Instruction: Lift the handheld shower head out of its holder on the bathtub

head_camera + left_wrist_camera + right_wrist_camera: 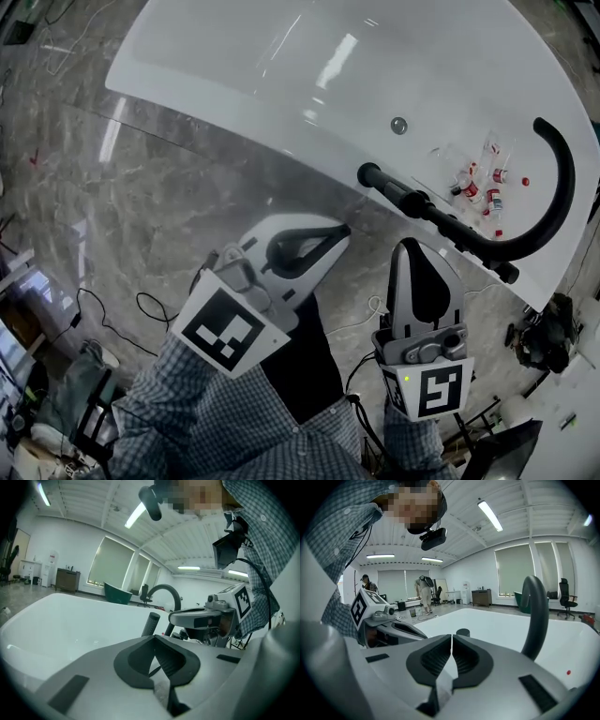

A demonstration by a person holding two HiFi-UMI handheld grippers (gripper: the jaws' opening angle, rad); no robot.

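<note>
Approach phase, by my read: nothing gripped yet, and the lift has not begun. Far left is the marbled grey floor, polished and veined, and above it sweeps the bathtub, glossy white with a broad, smooth, rounded rim.

The left gripper comes first, a grey plastic shell with dark ribbed pads. Its jaws are pressed together with nothing between them, and the tip hangs just short of the tub rim.

Next, the prize: the handheld shower head, a slim matte-black wand, cylindrical with a rounded end. It sits in its holder along the near rim, between the two tools and the basin.

The right gripper is also closed and empty, its nose near the wand's mid-length but apart from it.

Further right, a few small red-capped bottles lie in the basin, and a black arched spout curves over the tub's end.

What's needed next, I'd say: one pair of jaws has to open, straddle that round handle squarely, then close firmly, because a smooth cylinder could roll or slip in the pads. Then draw it out along the holder's axis.
</note>
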